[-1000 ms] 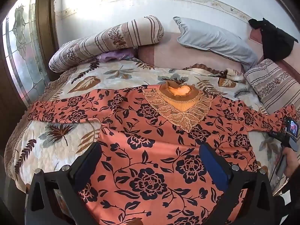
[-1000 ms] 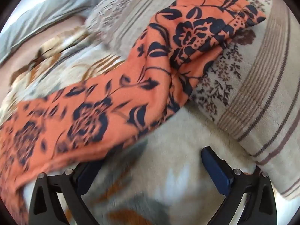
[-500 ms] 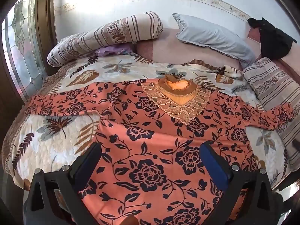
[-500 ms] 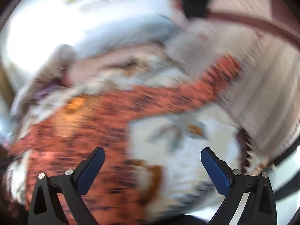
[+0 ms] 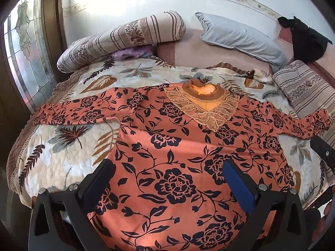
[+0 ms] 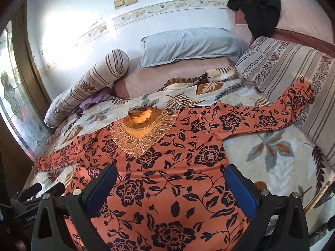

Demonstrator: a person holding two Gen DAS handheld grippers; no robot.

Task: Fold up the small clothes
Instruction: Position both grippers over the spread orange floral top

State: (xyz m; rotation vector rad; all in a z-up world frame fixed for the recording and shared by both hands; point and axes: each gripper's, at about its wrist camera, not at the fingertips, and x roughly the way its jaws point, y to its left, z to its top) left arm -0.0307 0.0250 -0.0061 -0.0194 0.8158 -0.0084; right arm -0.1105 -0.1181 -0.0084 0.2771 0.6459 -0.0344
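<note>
The top [image 5: 171, 146] lies face up and flat on the bed [image 5: 62, 156], collar toward the pillows, hem toward both grippers. Its sleeves run straight out to either side, so the long axis crosses the view.

Left sleeve [image 5: 77, 113]: lies ahead and left of the left gripper [image 5: 167, 179], whose jaws stand wide and empty over the lower body of the top. This gripper is the nearer to that sleeve.

Right gripper [image 6: 170, 185]: jaws likewise wide and empty, over the hem. The right sleeve [image 6: 261, 121] lies ahead and to its right, cuff resting on the striped cushion [image 6: 293, 67].

Judgement: each sleeve falls to the gripper on its own side.
</note>
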